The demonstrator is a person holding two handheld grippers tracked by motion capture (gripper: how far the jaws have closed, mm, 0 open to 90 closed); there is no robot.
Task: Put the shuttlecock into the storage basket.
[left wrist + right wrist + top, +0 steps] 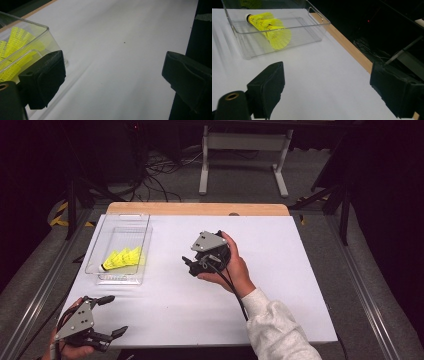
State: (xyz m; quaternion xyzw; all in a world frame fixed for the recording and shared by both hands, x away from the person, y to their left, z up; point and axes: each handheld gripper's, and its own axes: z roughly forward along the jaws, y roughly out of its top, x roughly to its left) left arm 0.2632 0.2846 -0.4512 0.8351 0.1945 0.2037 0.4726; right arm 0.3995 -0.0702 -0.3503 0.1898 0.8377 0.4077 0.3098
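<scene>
A clear plastic tray [148, 236] sits at the table's left. In it lie yellow shuttlecocks [122, 259], nested together on their side, white cork toward the near end. My left gripper [114, 315] is at the near left corner of the table, open and empty, pointing right. In its own view the left gripper [113, 65] has the tray [32, 25] and shuttlecocks [15, 42] just beyond its left jaw. My right gripper [190, 265] hovers mid-table, aimed at the tray. The right gripper [327, 75] is open with nothing between the jaws, short of the tray [312, 32] and shuttlecocks [270, 28].
The white tabletop [270, 270] has a wooden strip [200, 209] along its far edge. Beyond it stand a white frame's legs [204, 165] and cables on the floor [160, 170]. Metal rails [360, 295] run along both sides of the table.
</scene>
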